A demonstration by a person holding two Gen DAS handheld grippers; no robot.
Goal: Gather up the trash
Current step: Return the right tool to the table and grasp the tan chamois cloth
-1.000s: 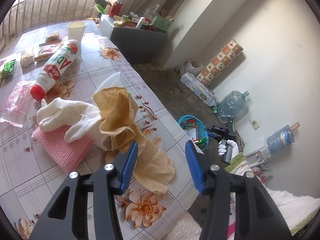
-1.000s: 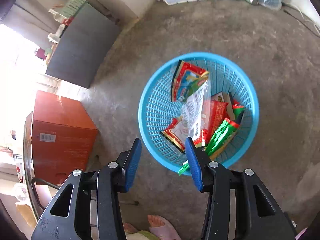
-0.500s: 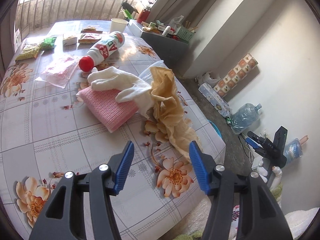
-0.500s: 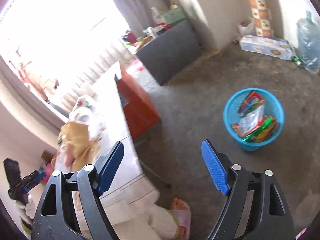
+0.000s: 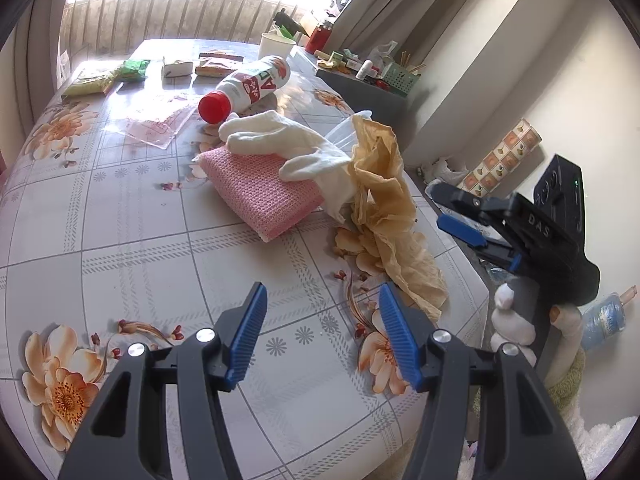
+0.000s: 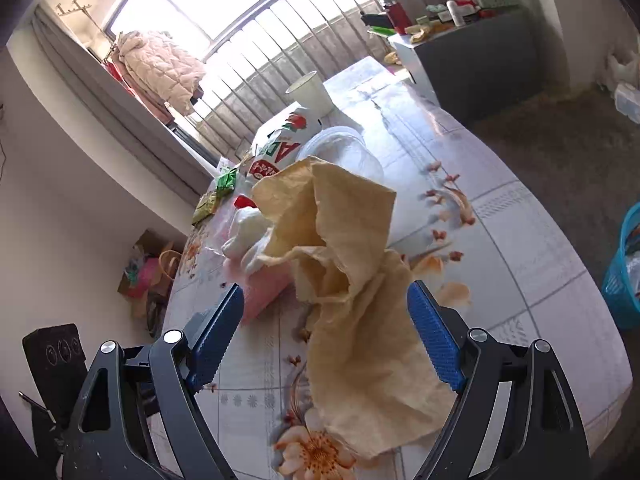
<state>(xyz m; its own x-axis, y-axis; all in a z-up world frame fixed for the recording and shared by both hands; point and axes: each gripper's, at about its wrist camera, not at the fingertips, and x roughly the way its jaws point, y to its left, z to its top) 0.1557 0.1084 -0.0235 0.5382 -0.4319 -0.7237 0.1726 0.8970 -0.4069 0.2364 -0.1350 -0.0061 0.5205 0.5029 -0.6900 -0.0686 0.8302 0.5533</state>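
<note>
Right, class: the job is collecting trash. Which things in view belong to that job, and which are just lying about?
Belongs to the job:
- crumpled brown paper
- blue basket
- snack packets
- right gripper, open over the paper
- left gripper, open

Probably just lying about:
- pink cloth
- white gloves
- bottle
- paper cup
- hanging jacket
</note>
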